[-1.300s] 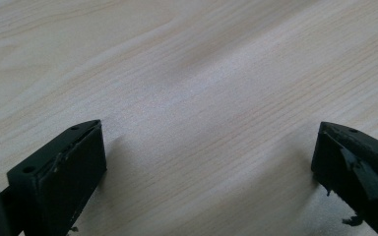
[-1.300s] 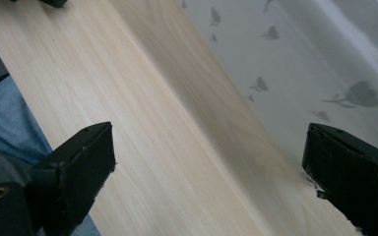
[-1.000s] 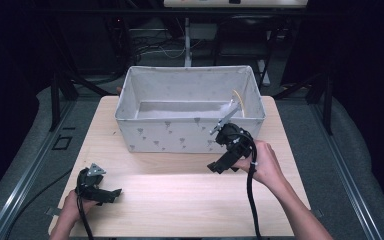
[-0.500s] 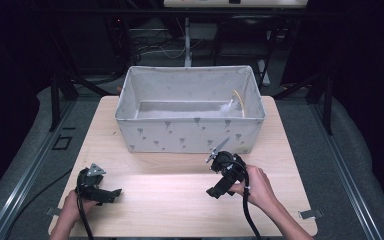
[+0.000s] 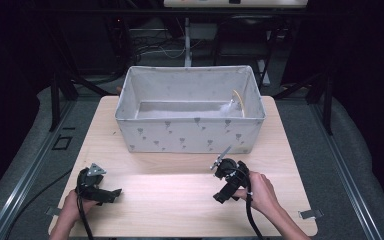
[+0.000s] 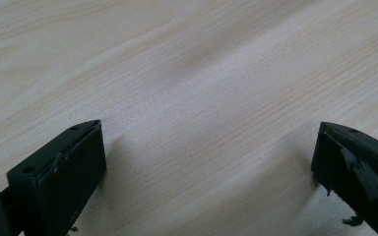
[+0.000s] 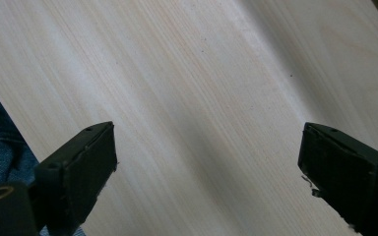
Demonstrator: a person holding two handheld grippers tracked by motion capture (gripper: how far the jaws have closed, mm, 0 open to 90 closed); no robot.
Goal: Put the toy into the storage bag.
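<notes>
My left gripper (image 5: 111,193) lies low over the wooden table (image 5: 180,200) near its front left corner, held by a hand. Its jaws stand wide open over bare wood (image 6: 209,135). My right gripper (image 5: 222,195) is at the front right of the table, tilted down and toward the person, a hand behind it. Its jaws are also wide apart with nothing between them (image 7: 206,132). A grey fabric box (image 5: 190,136) with a small dark pattern stands at the back middle. A pale whitish item (image 5: 232,104) leans inside against its right wall.
Blue denim (image 7: 0,137) shows past the table's edge in the right gripper view. Black cables trail from both grippers toward the person. Dark stands and metal rails surround the table. Bare wood lies between the two grippers.
My right gripper has drawn back from the box's front right corner toward the person and sunk lower over the table. The left gripper has stayed put.
</notes>
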